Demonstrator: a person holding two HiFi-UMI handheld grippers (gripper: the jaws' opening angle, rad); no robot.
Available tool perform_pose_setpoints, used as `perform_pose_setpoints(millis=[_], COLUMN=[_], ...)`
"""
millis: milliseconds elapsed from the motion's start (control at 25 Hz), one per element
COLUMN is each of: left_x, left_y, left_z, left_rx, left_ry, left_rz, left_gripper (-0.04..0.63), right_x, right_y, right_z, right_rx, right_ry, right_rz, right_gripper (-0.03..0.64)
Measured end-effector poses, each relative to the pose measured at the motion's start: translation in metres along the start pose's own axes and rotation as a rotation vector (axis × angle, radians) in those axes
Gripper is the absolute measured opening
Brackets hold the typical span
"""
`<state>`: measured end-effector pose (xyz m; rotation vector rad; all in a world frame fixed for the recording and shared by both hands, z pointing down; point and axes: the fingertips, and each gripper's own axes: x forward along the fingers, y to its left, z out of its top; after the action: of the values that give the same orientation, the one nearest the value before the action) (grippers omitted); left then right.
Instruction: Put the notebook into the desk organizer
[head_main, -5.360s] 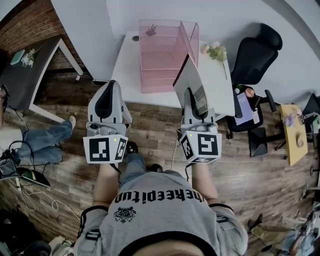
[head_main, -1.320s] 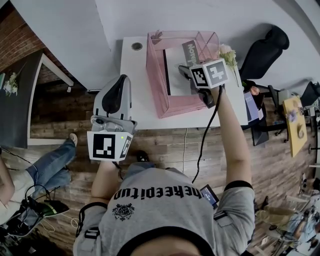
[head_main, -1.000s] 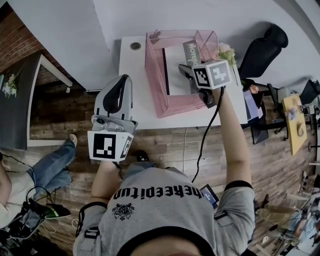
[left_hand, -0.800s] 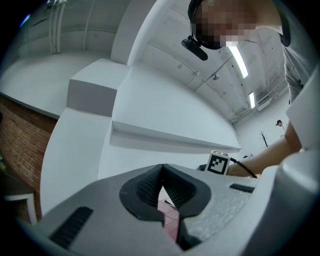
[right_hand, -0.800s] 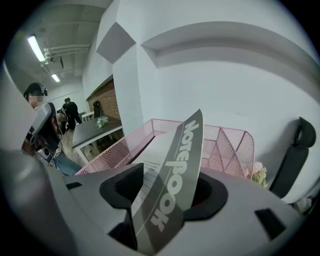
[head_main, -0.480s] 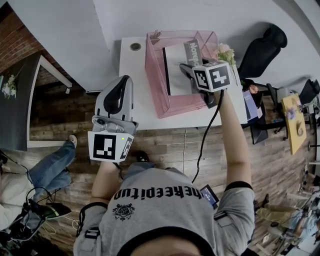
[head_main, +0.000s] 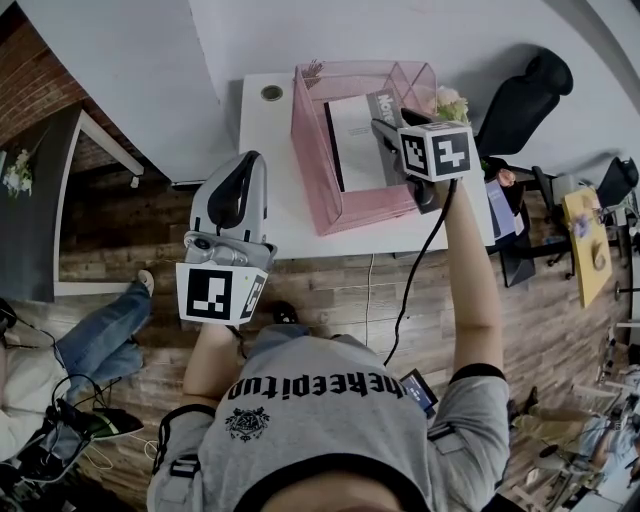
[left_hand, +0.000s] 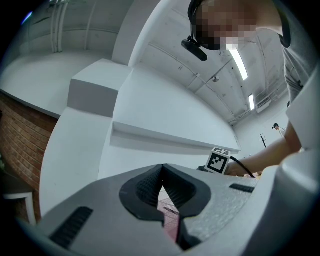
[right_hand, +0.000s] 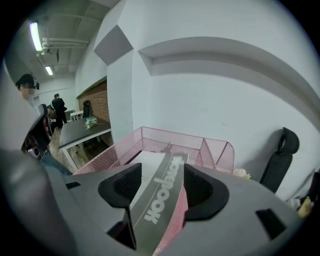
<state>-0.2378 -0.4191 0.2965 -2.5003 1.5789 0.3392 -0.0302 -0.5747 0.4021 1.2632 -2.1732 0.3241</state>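
Note:
The pink mesh desk organizer (head_main: 312, 160) stands on the white desk (head_main: 270, 200). The notebook (head_main: 352, 140), white cover with a grey spine band, lies tilted inside it. My right gripper (head_main: 385, 125) hovers over the organizer's right side. In the right gripper view the notebook (right_hand: 150, 165) runs between the jaws of the right gripper (right_hand: 161, 186), which stand wide apart and do not clamp it. The organizer's rim (right_hand: 165, 137) shows beyond. My left gripper (head_main: 238, 162) hangs at the desk's front left edge; in the left gripper view the left gripper (left_hand: 161, 187) has its pads together and holds nothing.
A small bunch of flowers (head_main: 452, 103) lies on the desk right of the organizer. A round cable hole (head_main: 272, 93) sits at the desk's back left. A black office chair (head_main: 525, 100) stands to the right, a dark table (head_main: 40, 190) to the left. A seated person's legs (head_main: 95, 340) are at lower left.
The right gripper's jaws have opened and shifted a little right. The notebook has dropped from standing on edge to lying lower in the organizer. The left gripper has stayed put.

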Motion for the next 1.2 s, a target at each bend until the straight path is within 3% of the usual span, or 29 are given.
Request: perform_pose_setpoints(millis=[360, 600, 680, 1200], left_x=[-0.003, -0.006, -0.005, -0.008], left_y=[-0.003, -0.008, -0.011, -0.051], left_z=[0.003, 0.006, 0.005, 0.012], left_rx=[-0.001, -0.007, -0.012, -0.018], left_ry=[-0.004, -0.009, -0.01, -0.016], left_rz=[-0.015, -0.028, -0.035, -0.078], left_gripper=[0.004, 0.004, 0.005, 0.004], right_x=[-0.005, -0.013, -0.017, -0.068], right_y=[0.016, 0.029, 0.031, 0.042], right_z=[-0.002, -0.009, -0.015, -0.031], right_rx=[0.019, 0.049, 0.056, 0.105], right_ry=[-0.014, -0.049, -0.057, -0.266], right_rz=[0.028, 0.014, -0.005, -0.052], right_gripper=[0.239, 0.029, 0.002, 0.002])
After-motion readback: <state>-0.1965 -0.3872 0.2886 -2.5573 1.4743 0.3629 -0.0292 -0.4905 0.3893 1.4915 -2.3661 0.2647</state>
